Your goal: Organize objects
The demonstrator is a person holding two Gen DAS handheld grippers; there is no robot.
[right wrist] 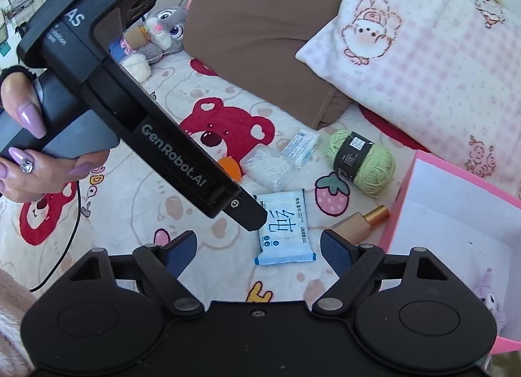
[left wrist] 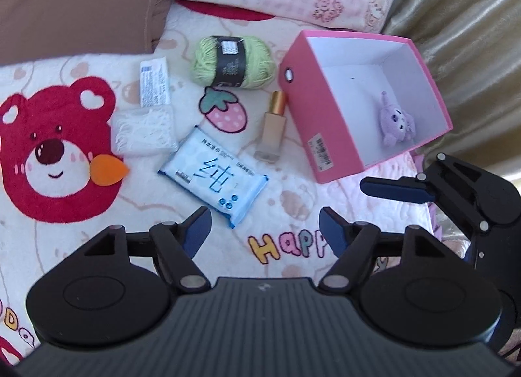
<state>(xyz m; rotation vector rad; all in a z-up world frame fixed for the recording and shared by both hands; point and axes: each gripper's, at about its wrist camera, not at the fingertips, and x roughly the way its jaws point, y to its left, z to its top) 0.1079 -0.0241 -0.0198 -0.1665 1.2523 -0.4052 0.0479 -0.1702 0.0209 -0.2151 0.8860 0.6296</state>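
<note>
Both grippers released, nothing between the jaws: left gripper (left wrist: 263, 230) hangs over the wet-wipes pack (left wrist: 213, 176), right gripper (right wrist: 259, 250) just beside the pink box (left wrist: 368, 100), prob. lining up next picks. Box sits tilted by the bed's curtain-side edge w/ a purple plush (left wrist: 395, 126) already inside, so yarn ball (left wrist: 232, 62), perfume bottle (left wrist: 272, 128), lace packet (left wrist: 143, 131) & sachet (left wrist: 154, 82) still wait loose mid-bed. Surface is a fleecy bear-print blanket (left wrist: 65, 240); pillows at the head end.

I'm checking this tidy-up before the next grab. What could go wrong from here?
1. The glass bottle lies close beside the pink box; a jaw reaching for it may nudge the box.
2. The left gripper and right gripper hang close together and could collide.
3. The wipes pack is flat and slippery-looking on soft blanket, so it may slip.
</note>
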